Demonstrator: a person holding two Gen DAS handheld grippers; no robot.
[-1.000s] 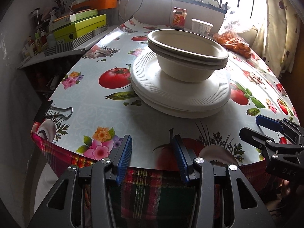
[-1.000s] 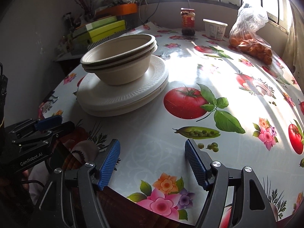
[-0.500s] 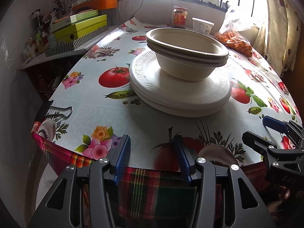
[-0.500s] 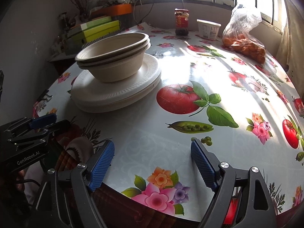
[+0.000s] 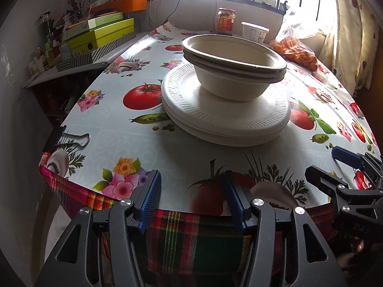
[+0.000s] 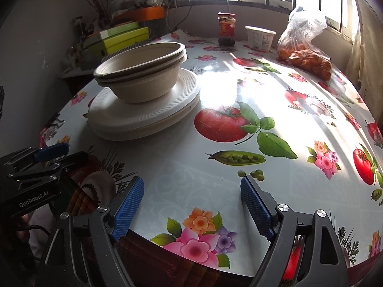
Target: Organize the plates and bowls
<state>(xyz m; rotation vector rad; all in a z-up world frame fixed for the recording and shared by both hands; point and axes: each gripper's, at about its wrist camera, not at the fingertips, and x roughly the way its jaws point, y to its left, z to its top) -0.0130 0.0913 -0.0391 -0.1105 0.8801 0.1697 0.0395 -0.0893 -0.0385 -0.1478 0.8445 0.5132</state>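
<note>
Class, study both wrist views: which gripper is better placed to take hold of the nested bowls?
Probably the left gripper: the bowls lie almost straight ahead of its open jaws. From the right gripper, also open, they sit well off to its left.

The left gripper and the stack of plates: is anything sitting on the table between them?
No. In the left wrist view, only bare tablecloth lies between the open left gripper and the plates.

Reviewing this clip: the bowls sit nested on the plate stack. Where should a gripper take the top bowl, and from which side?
Judging by its pose, at the top bowl's flat rim on the near edge, one finger inside, one outside. It sits upright and open, nested in the lower bowl, and the open left gripper already faces that side.
</note>
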